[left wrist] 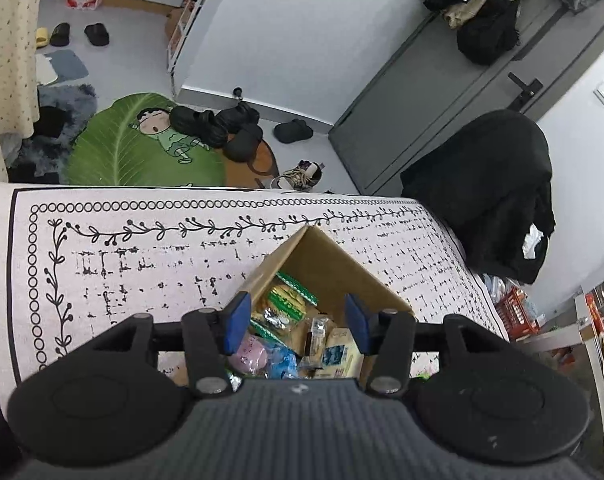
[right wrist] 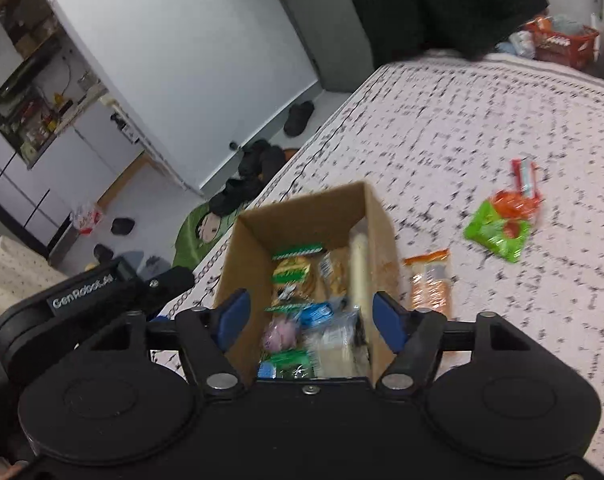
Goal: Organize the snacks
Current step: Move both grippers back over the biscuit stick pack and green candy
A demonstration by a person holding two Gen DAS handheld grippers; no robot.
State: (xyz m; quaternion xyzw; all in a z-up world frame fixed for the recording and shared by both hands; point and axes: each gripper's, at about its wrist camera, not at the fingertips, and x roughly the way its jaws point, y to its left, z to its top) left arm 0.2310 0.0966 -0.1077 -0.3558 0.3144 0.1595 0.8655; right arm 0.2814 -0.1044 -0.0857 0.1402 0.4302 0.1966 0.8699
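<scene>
An open cardboard box point(left wrist: 322, 256) point(right wrist: 302, 212) stands on a white patterned tablecloth point(left wrist: 142, 264) point(right wrist: 462, 128). It holds several wrapped snacks: green packets point(left wrist: 292, 298) point(right wrist: 292, 270), a pink one point(right wrist: 280, 334), blue ones point(right wrist: 316, 312). My left gripper point(left wrist: 298, 324) hovers over the box, open and empty. My right gripper point(right wrist: 310, 318) also hovers over the box, open and empty. To the box's right on the cloth lie an orange packet point(right wrist: 430, 284), a green packet point(right wrist: 498, 232) and a red-white packet point(right wrist: 524, 178). The left gripper's body point(right wrist: 102, 292) shows at the left of the right wrist view.
Beyond the table's far edge lie the floor, a green leaf rug point(left wrist: 142, 148), black shoes point(left wrist: 222, 128) and a grey door point(left wrist: 442, 92). A black coat on a chair point(left wrist: 490, 188) stands at the table's right corner. A red crate point(right wrist: 562, 40) sits beyond it.
</scene>
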